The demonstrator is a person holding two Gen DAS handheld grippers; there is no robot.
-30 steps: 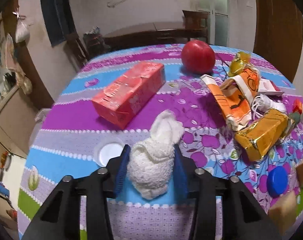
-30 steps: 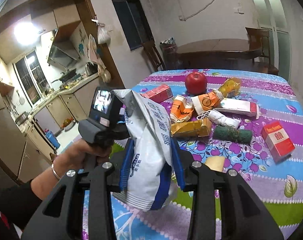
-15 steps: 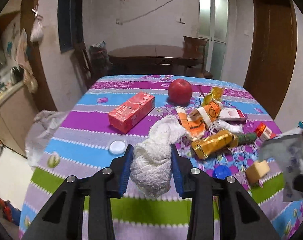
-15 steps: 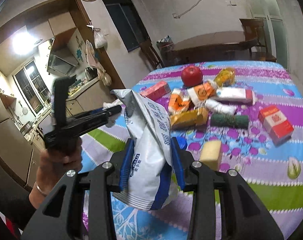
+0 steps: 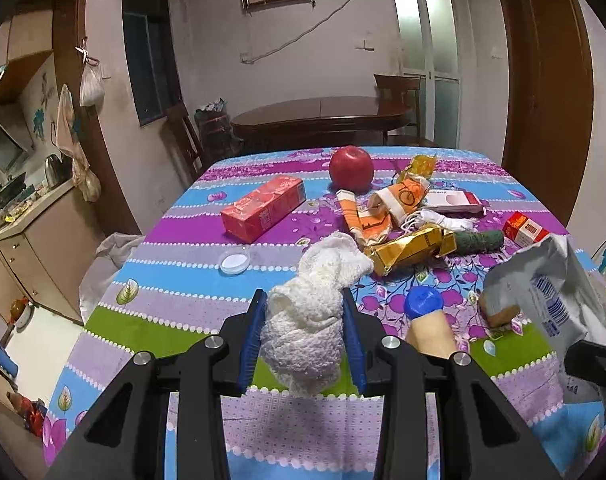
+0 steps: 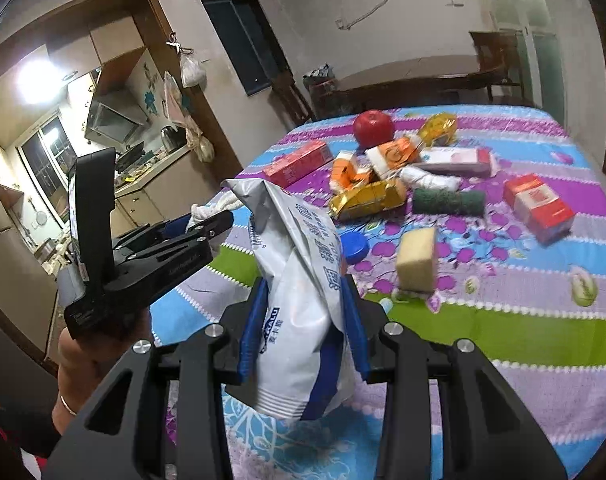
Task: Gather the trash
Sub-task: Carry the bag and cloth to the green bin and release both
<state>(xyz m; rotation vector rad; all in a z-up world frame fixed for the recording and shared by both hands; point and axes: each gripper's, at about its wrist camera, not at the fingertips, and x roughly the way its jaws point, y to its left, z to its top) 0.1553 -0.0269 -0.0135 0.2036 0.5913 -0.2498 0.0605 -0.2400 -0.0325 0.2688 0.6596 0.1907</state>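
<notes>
Right wrist: right gripper (image 6: 303,316) pinches white bag (image 6: 299,280), print blurred, perhaps Chinese.

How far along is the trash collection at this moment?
Nothing visibly binned yet. In hand: left gripper grips a white cloth wad; right gripper grips a white bag. Left on the table: gold wrapper, orange wrappers, blue cap, boxes.
</notes>
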